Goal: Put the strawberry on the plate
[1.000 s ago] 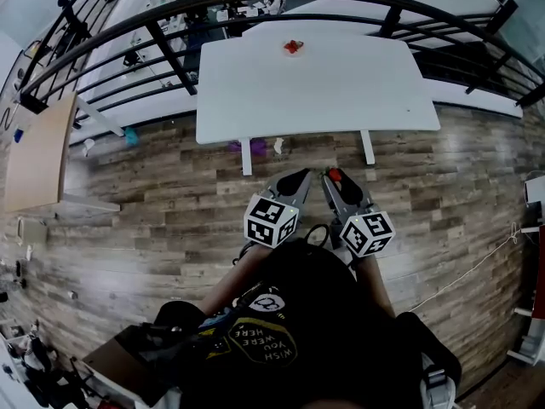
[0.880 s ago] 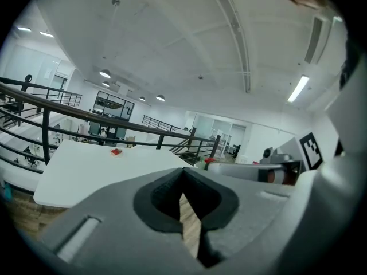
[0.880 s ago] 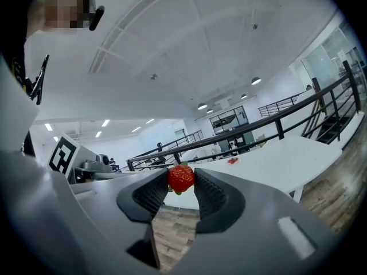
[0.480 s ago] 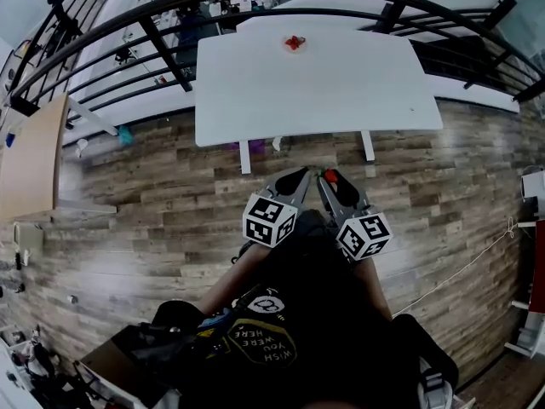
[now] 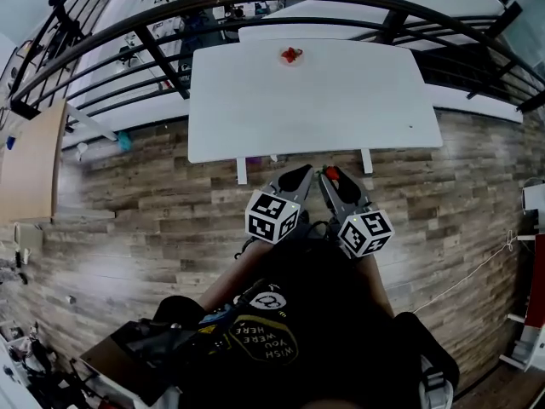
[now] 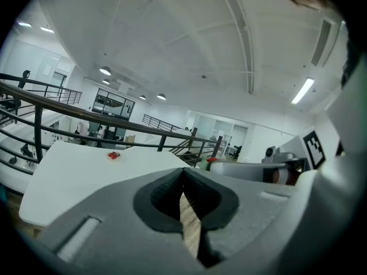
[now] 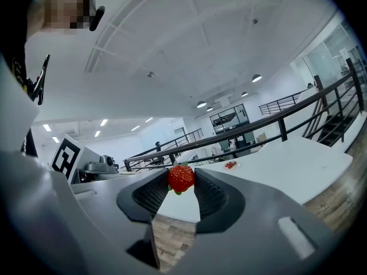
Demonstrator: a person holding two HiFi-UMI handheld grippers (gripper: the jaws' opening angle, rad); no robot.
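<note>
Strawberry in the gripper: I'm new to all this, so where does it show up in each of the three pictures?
Head view: lower centre, the strawberry sits at the tip of the right gripper, short of the white table.
Left gripper view: the strawberry is a small red speck right of centre, at the other gripper's tip.
Right gripper view: the strawberry is at centre, pinched between the jaws.
Shared landmark: the white table.

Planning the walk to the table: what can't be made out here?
Red blob on the table: too small in head view; any plate beneath blends into white.
Strawberry: sides covered by the right gripper, right gripper view.
Left gripper: its body hides most floor, left gripper view.
</note>
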